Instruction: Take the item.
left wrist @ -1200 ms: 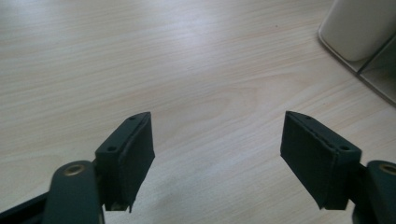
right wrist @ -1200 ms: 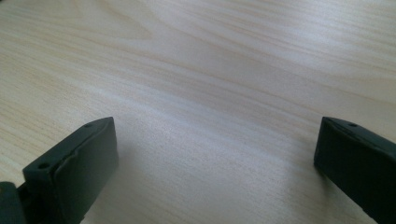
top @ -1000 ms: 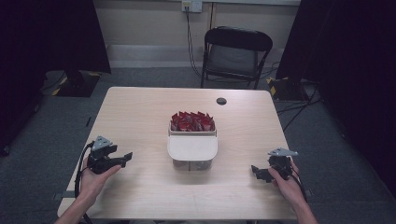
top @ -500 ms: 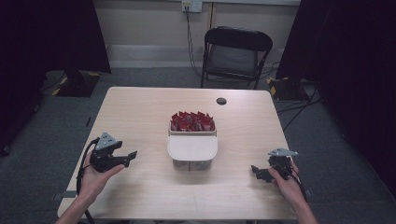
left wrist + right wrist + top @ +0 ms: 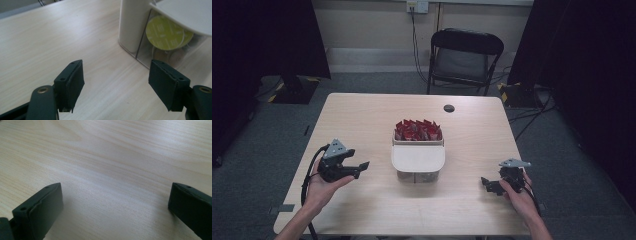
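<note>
High view first, going left to right across the light wooden table (image 5: 362, 215). The left gripper (image 5: 362, 167) is held off the surface near the left edge, jaws spread with nothing between them, pointing toward the white two-tier container with a clear lower box (image 5: 418, 161) that sits about mid-table. Its back compartment is packed with red foil packets (image 5: 418, 130). Over by the right edge, toward the near right corner, the right gripper (image 5: 486, 184) sits low on the table, jaws also spread and empty. There's a small black round cap (image 5: 449, 108) near the far edge and a black folding chair (image 5: 466, 60) behind the table.

My read: this is the approach step. Nothing is grabbed yet, and the left hand looks like it's heading in on the container. The next move probably calls for lining those open jaws up on whatever it's after, packets or container wall, without bumping the container sideways.

Left gripper view gives what the overhead can't: yellow-green round discs (image 5: 165, 32) inside the clear lower box, behind the white wall (image 5: 132, 25). From above, the white shelf hides them. Right gripper view is bare woodgrain between two wide-apart jaws, so that hand is just parked.
</note>
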Demonstrator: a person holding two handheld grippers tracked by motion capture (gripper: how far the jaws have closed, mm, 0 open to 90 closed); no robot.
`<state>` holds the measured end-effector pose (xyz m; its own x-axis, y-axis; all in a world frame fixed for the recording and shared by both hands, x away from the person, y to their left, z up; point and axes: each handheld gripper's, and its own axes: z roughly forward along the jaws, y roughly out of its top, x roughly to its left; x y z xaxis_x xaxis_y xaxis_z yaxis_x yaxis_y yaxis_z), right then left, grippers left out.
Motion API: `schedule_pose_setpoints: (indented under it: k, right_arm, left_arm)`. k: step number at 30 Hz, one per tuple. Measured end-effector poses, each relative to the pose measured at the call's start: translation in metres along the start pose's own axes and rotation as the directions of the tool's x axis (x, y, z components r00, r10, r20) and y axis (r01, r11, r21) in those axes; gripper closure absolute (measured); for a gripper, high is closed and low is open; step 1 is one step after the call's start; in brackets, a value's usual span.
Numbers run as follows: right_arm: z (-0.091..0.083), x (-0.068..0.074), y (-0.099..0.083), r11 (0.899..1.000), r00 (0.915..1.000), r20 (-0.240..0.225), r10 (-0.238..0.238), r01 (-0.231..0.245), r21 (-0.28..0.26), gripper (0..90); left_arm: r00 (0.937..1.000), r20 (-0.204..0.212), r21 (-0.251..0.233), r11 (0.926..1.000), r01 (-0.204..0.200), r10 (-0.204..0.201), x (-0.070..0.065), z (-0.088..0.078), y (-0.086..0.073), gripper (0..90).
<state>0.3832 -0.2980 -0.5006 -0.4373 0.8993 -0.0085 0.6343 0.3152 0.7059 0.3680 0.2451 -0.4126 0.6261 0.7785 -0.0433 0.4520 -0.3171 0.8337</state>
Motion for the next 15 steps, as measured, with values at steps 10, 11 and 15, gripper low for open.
schedule_pose_setpoints:
  k: [10, 11, 15]
  right_arm:
    - [0.0, 0.0, 0.0, 1.0, 1.0, 0.0, 0.0, 0.0, 0.0, 0.0]
    - [0.0, 0.0, 0.0, 1.0, 1.0, -0.001, 0.0, 0.0, 0.0, 0.0]
    - [0.0, 0.0, 0.0, 1.0, 1.0, 0.0, 0.0, 0.0, 0.0, 0.0]
  left_arm:
    - [0.9998, 0.019, -0.047, 0.9989, -0.002, 0.003, -0.011, 0.003, 0.022, 29.6]
    - [0.9996, -0.002, -0.038, 0.9989, -0.028, 0.028, -0.013, 0.005, 0.025, 29.3]
    - [0.9984, 0.001, -0.033, 0.9978, -0.057, 0.057, -0.019, 0.01, 0.031, 26.9]
